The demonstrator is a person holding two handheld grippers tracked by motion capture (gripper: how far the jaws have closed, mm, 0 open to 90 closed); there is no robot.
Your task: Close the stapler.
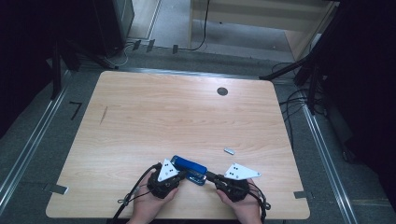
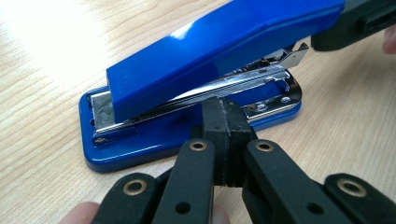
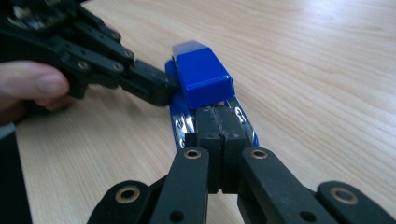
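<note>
The left gripper (image 2: pixel 223 125) has its jaws pressed together, tips butted against the long side of the blue stapler (image 2: pixel 196 84) at the base beneath the magazine, seemingly bracing it. The right gripper (image 3: pixel 219 126) also has its jaws pressed flat together, nosing in at the stapler's hinge end, just under the raised blue top arm. From above, the stapler lies on the wooden table (image 1: pixel 187 112) near its front edge, between the two grippers, long axis running from ten o'clock to four o'clock. A small strip of staples (image 1: pixel 229 150) rests well apart, at about one o'clock from the stapler. Any coming lift of the top arm would probably fall to the right gripper.
</note>
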